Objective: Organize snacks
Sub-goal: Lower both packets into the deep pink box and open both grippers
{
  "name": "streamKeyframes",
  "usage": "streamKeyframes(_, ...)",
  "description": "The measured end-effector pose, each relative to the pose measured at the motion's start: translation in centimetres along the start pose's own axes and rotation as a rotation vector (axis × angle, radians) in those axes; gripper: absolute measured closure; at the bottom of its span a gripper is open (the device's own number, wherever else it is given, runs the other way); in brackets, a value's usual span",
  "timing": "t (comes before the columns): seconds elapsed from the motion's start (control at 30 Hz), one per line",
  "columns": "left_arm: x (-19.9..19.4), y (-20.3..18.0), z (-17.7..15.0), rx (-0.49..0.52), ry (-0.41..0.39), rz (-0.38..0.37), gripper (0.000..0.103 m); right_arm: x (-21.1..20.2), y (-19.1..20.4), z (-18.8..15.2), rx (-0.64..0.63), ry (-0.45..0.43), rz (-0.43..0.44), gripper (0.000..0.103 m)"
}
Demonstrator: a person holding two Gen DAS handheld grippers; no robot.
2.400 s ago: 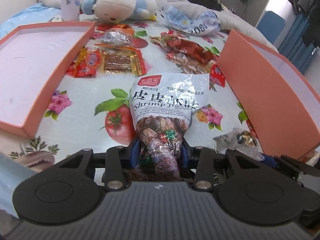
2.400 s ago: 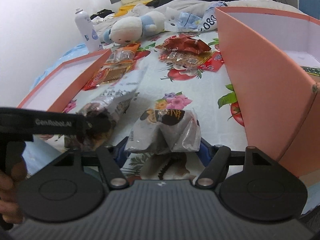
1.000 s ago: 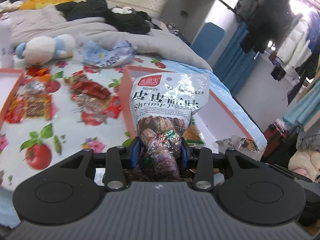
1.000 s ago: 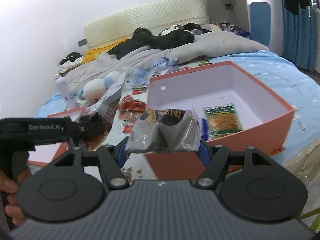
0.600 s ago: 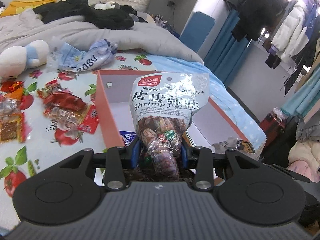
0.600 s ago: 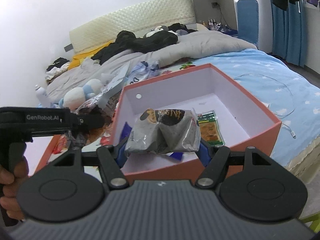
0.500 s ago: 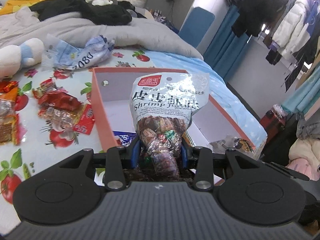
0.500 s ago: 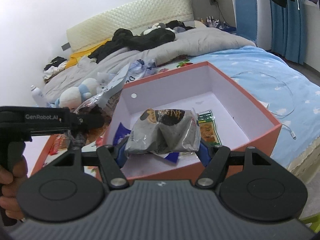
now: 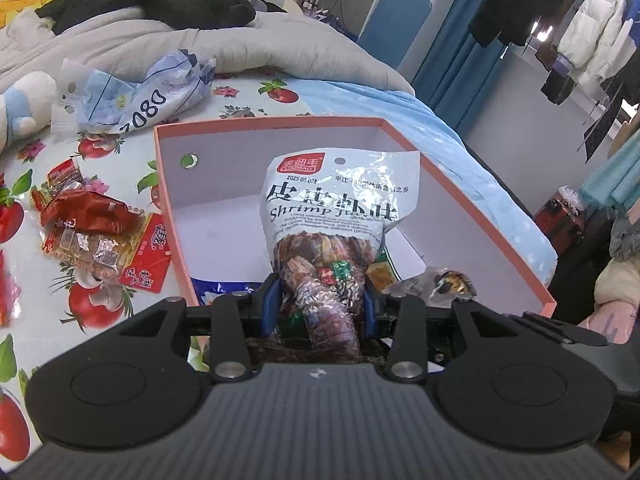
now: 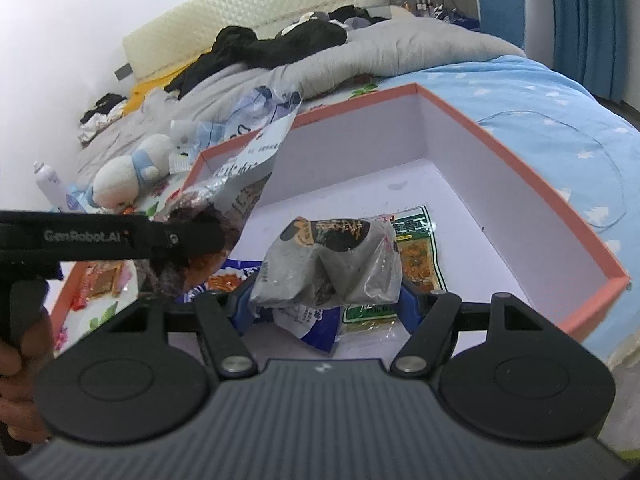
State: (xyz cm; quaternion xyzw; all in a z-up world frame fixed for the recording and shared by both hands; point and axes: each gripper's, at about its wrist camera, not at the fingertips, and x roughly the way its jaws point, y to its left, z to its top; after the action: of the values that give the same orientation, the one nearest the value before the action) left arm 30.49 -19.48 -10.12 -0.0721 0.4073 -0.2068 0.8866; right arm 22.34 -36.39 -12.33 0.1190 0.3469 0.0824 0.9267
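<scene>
Left tool point(image 9: 316, 308) is pinching the shrimp snack bag point(image 9: 340, 216), right tool point(image 10: 324, 300) is gripping the grey packet point(image 10: 332, 264), both hovering over the orange box point(image 10: 520, 184); lower before letting go.

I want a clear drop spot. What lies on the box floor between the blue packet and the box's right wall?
In the right wrist view, a green-edged packet lies there inside the pink box; past it, bare floor.

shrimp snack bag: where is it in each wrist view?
Left wrist: shrimp snack bag stands centre frame, pinched at its lower end by the left gripper.
Right wrist: same bag at left of centre, seen side-on.
Shared landmark: orange box.
</scene>
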Motion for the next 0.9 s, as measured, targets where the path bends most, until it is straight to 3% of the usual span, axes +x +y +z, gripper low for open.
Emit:
streamKeyframes(0.1,-0.1,0.0,0.2,0.002,-0.002,-0.008,0.055,0.5,-0.4,0.0,0.02,0.021,0.005,0.031)
streamKeyframes(0.2,-0.5,0.1,0.2,-0.012,0.01,-0.004,0.029,0.5,-0.7,-0.1,0.039,0.037,0.006,0.029)
streamKeyframes(0.23,-0.9,0.2,0.2,-0.016,-0.007,-0.003,0.027,0.3,-0.7,-0.2,0.042,0.037,0.011,0.025)
streamKeyframes(0.3,-1.9,0.2,0.1,-0.016,-0.026,-0.007,0.027,-0.4,-0.4,-0.2,0.028,0.029,0.022,0.02)
streamKeyframes(0.53,-7.4,0.3,-1.0,-0.02,-0.099,0.02,0.027,-3.2,0.9,-1.0,0.022,0.002,0.025,0.02)
streamKeyframes(0.9,-15.0,2.0,-6.1,-0.082,-0.154,0.107,0.027,-7.9,4.1,-3.0,-0.017,-0.046,0.09,0.02)
